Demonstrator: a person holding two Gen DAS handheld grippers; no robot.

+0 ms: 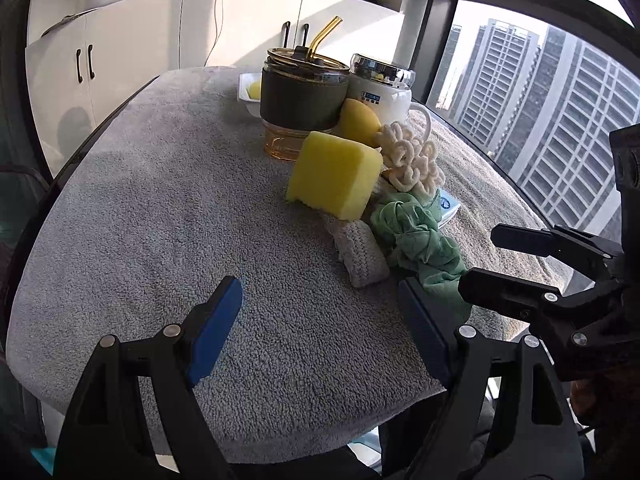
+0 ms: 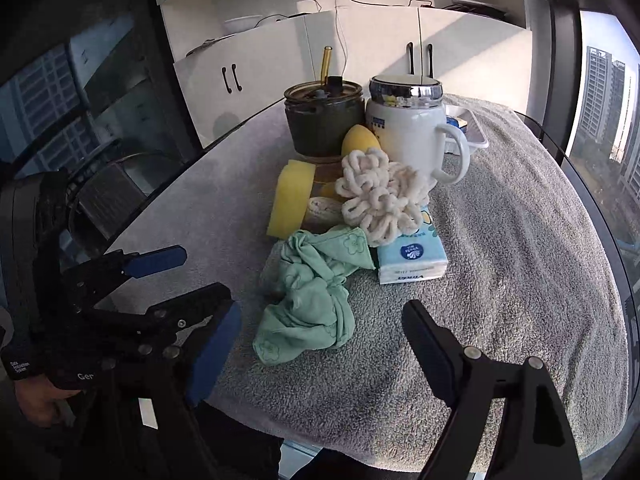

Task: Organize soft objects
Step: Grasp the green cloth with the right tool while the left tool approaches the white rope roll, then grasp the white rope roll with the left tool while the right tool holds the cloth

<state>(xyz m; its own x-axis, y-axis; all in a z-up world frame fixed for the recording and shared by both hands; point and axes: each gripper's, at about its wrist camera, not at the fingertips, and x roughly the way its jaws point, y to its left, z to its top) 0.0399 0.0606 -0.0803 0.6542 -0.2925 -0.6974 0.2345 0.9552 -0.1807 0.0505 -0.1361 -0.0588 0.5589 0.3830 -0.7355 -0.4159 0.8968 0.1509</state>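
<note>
A pile of soft things sits mid-table: a yellow sponge [image 1: 334,174] [image 2: 290,198], a cream knitted piece [image 1: 412,158] [image 2: 380,200], a crumpled green cloth [image 1: 420,242] [image 2: 316,296], a grey knitted pad [image 1: 360,254] and a yellow egg-shaped sponge [image 1: 358,122] [image 2: 359,141]. My left gripper [image 1: 320,332] is open and empty above the towel, just short of the pile; it shows at the left in the right wrist view [image 2: 192,280]. My right gripper [image 2: 320,344] is open and empty, close before the green cloth; it shows at the right in the left wrist view [image 1: 480,258].
A grey towel [image 1: 160,200] covers the table. Behind the pile stand a dark glass cup with a straw [image 1: 302,96] [image 2: 322,120] and a white lidded mug [image 1: 380,88] [image 2: 408,132]. A tissue pack [image 2: 412,258] lies beside the cloth. A white tray [image 1: 248,88] [image 2: 468,132] sits at the back.
</note>
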